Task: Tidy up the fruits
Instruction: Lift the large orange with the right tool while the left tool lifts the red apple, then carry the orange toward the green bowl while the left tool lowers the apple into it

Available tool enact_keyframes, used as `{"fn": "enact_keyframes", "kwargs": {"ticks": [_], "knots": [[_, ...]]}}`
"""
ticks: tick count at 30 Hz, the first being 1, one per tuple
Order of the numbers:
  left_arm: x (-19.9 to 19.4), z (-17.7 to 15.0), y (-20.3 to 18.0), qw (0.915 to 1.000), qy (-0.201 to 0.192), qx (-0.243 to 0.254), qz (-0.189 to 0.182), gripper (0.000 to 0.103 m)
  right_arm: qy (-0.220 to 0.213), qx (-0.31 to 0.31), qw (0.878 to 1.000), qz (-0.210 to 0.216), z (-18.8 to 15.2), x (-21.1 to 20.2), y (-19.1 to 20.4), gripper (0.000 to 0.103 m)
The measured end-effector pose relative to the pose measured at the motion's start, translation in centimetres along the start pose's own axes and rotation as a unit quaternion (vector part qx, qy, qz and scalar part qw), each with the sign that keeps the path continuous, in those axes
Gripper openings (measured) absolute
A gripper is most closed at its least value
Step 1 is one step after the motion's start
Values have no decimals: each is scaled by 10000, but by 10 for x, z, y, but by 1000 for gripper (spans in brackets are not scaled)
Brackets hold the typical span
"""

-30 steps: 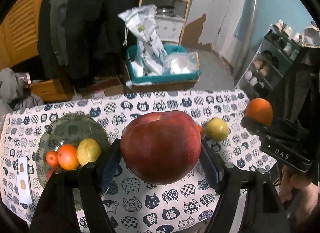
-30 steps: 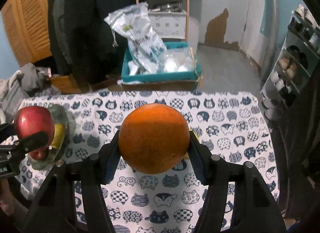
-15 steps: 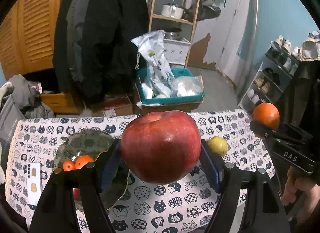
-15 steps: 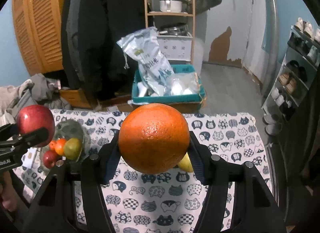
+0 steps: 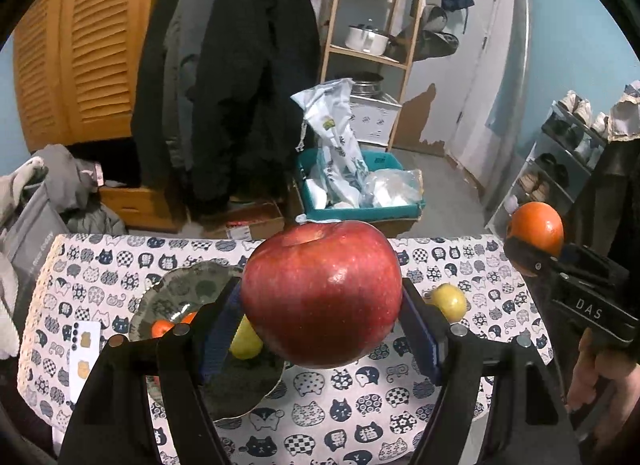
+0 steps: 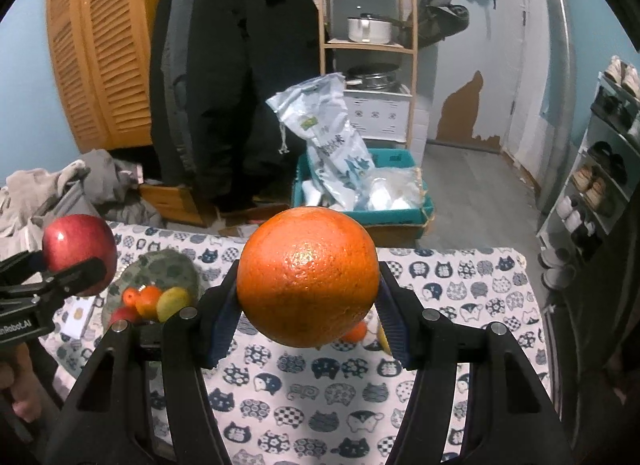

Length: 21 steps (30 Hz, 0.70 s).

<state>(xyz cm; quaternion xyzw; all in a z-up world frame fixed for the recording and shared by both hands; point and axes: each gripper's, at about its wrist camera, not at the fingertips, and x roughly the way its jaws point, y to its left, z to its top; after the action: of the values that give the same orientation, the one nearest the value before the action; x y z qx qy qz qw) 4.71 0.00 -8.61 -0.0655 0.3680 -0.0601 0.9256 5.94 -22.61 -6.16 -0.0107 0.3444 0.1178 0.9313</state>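
Note:
My left gripper [image 5: 322,329] is shut on a big red apple [image 5: 322,297], held high over the cat-print table [image 5: 360,417]. My right gripper [image 6: 308,317] is shut on an orange [image 6: 307,279], also well above the table. A dark green plate [image 5: 188,293] at the table's left holds small red and orange fruits [image 6: 140,299] and a yellow-green one [image 6: 172,303]. A yellow fruit [image 5: 449,301] lies loose on the cloth to the right. In the right wrist view a small orange fruit [image 6: 356,332] shows behind the held orange.
A white card [image 5: 83,353] lies left of the plate. Beyond the table stand a teal bin [image 5: 360,209] with bags, a wooden shelf [image 5: 372,53], hanging dark coats [image 5: 236,85] and a shoe rack [image 5: 560,161] on the right. A person's hand [image 5: 596,377] holds the right gripper.
Both grippers have risen with their fruits and tipped up, so the table looks smaller and lower and more of the room shows. The grips are unchanged.

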Motion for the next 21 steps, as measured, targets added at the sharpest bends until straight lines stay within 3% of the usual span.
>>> {"fn": "enact_keyframes", "kwargs": {"ticks": [21], "knots": [[0, -22, 74, 9971, 196, -436, 598, 77, 296, -354, 9962, 741, 11, 45, 85, 62]]}}
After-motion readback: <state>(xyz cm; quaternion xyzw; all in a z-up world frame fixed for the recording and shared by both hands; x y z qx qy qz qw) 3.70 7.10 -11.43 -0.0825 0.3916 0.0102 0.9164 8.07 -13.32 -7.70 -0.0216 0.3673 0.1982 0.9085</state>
